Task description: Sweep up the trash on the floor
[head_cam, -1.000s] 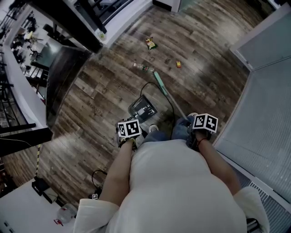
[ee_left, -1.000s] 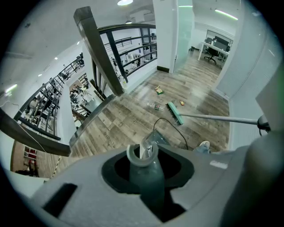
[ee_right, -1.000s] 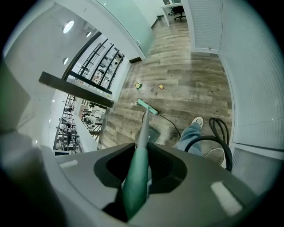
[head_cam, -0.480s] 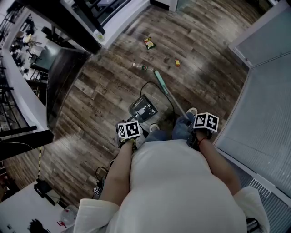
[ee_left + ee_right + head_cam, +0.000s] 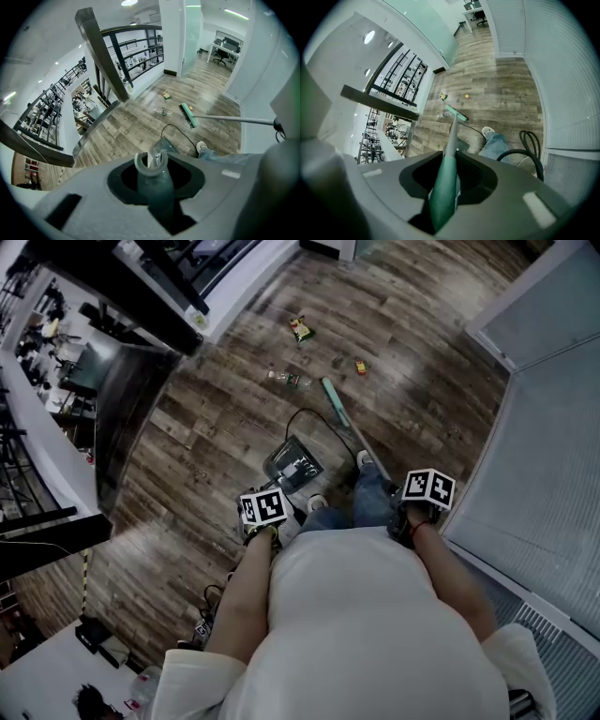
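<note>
Now the broom (image 5: 451, 133) is clamped by the right gripper (image 5: 443, 180), the dustpan handle (image 5: 153, 164) by the left gripper (image 5: 152, 180). Trash (image 5: 300, 328) is scattered near the bristles; the bottle (image 5: 289, 380) could be sent rolling wide by a hard stroke.

Scattered litter bits (image 5: 300, 328), too small for sure identification.

Green-headed broom (image 5: 335, 401) is slanted, head down on the wood floor (image 5: 216, 427), handle clamped in the right claw (image 5: 449, 165). Clear bottle (image 5: 289, 380) lies just beside the head; a snack wrapper (image 5: 300, 328) and a small yellow bit (image 5: 360, 367) sit further out. Dark dustpan (image 5: 293, 465) rests flat nearby, its upright handle in the left claw (image 5: 152, 166).
</note>
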